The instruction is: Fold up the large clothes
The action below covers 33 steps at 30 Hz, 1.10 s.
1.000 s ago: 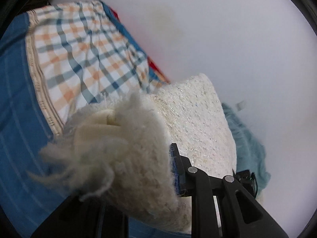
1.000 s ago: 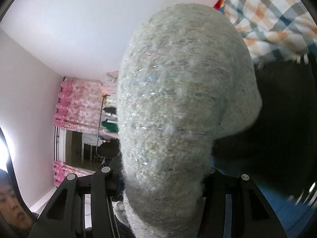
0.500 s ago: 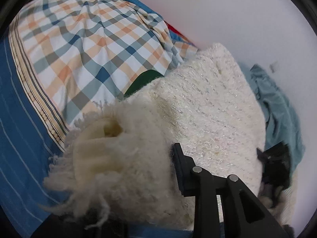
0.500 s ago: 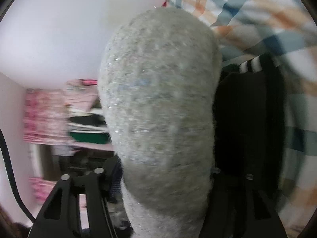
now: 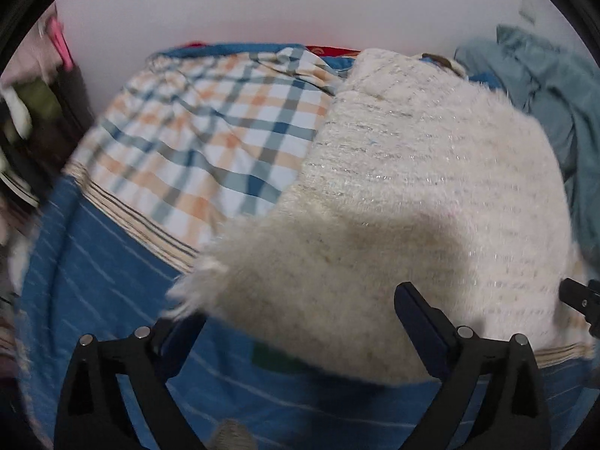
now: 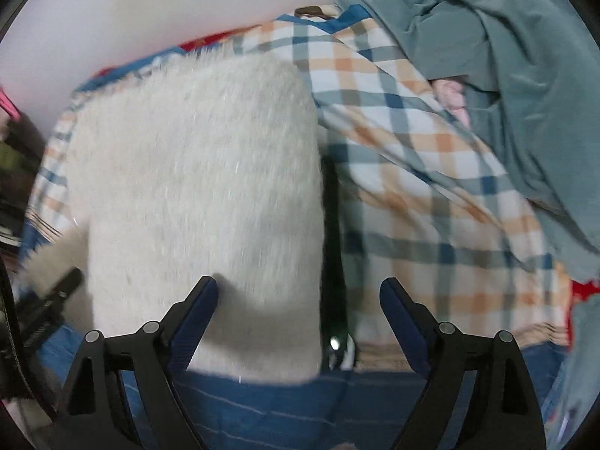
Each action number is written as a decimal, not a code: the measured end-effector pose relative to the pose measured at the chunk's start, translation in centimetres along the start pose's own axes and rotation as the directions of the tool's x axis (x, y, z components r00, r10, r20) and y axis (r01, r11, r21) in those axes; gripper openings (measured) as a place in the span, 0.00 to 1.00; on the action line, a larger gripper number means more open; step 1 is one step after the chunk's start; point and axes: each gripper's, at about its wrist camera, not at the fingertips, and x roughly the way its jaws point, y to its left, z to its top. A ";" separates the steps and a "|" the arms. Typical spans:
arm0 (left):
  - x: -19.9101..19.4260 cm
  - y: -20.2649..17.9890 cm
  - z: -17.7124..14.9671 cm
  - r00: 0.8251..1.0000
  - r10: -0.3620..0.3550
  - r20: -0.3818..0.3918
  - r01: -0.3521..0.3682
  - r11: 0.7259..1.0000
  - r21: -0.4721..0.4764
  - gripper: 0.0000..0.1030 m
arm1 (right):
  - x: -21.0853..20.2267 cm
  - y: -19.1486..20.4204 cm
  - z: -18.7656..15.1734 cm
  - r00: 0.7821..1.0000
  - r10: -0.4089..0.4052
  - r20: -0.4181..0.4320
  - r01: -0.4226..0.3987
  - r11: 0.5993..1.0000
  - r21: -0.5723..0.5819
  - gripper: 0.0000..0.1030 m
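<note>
Cream fuzzy sweater (image 5: 423,202) lay folded into a compact block on the plaid sheet (image 5: 210,138) over the blue striped bedding (image 5: 93,285); left gripper (image 5: 300,318) and right gripper (image 6: 298,311) both spread wide, holding nothing; fold judged essentially done; a teal garment (image 6: 517,67), heaped beside it, appeared unfolded and probably remained.

A bed covered by a blue sheet with thin pale stripes (image 5: 93,273) stands against a plain white wall (image 5: 300,3). A checked blanket in white, orange and blue (image 5: 210,138) lies spread across the sheet, and a fuzzy cream knitted sweater (image 5: 405,195) rests partly on the blanket and partly on the sheet. A crumpled grey-teal garment (image 6: 506,67) lies heaped over the blanket's far edge.
</note>
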 end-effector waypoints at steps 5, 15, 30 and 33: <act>-3.8 -0.2 -0.7 0.997 0.039 0.073 -0.043 0.998 0.044 0.98 | -2.2 1.6 -2.8 0.996 -0.085 0.005 0.085 0.996 -0.004 0.88; -16.1 -0.1 -3.4 0.987 -0.001 0.161 -0.011 0.997 0.072 0.99 | -13.7 2.6 -10.1 0.993 -0.104 0.057 0.103 0.994 0.031 0.88; -38.6 3.5 -10.1 0.967 -0.075 0.242 0.063 0.996 0.058 0.99 | -44.3 4.2 -23.5 0.942 -0.151 0.299 0.139 0.988 0.061 0.88; -42.4 4.4 -11.2 0.964 -0.061 0.260 0.047 0.997 0.058 0.99 | -49.5 4.3 -25.9 0.933 -0.137 0.334 0.123 0.990 0.065 0.88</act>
